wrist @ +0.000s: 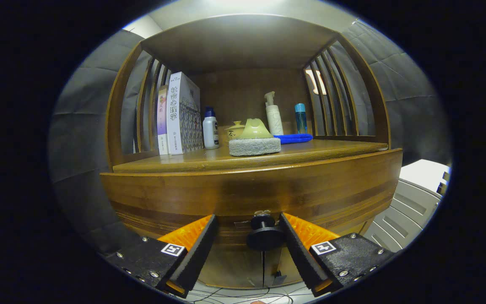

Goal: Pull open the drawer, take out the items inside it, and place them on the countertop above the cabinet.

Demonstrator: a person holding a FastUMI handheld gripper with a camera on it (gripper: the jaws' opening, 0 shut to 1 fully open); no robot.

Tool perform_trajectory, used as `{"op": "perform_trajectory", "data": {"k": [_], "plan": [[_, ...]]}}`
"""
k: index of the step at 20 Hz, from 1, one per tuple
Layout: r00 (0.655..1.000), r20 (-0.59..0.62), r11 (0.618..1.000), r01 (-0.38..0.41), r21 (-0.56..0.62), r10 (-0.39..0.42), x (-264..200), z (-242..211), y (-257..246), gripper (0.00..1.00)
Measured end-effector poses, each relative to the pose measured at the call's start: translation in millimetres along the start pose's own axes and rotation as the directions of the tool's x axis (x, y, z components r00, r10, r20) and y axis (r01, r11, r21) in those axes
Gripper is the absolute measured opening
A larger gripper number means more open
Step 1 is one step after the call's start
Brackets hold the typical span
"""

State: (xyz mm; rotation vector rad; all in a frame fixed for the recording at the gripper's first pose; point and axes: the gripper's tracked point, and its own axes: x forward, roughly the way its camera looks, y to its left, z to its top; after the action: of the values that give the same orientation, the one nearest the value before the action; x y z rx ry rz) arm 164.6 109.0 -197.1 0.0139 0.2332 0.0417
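Note:
A wooden cabinet has a wide drawer front (243, 194) under its countertop (319, 150). The drawer looks pushed in, so its inside is hidden. A black round knob (264, 236) sticks out of the drawer front, low and in the middle. My gripper (248, 217) is open, with the knob between its fingers. The right finger (298, 249) is at or very near the knob's edge, while the left finger (198, 249) stands apart from it.
On the countertop stand books (179, 114), a white bottle (210, 128), a small lidded jar (235, 129), a scrubber with a green handle (255, 141), a blue cloth (293, 138), a pump bottle (274, 116) and a blue bottle (301, 118). A pale slatted unit (416, 198) is at the right. Cables (243, 295) lie on the floor.

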Motion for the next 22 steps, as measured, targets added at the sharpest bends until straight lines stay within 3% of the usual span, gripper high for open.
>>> {"op": "perform_trajectory", "data": {"k": [13, 22], "plan": [[1.0, 0.005, 1.0, -0.012, -0.019, 0.012, 20, 5, -4, 0.94], [0.994, 0.106, 1.0, -0.014, 0.012, 0.012, -47, 84, -32, 0.94]]}}
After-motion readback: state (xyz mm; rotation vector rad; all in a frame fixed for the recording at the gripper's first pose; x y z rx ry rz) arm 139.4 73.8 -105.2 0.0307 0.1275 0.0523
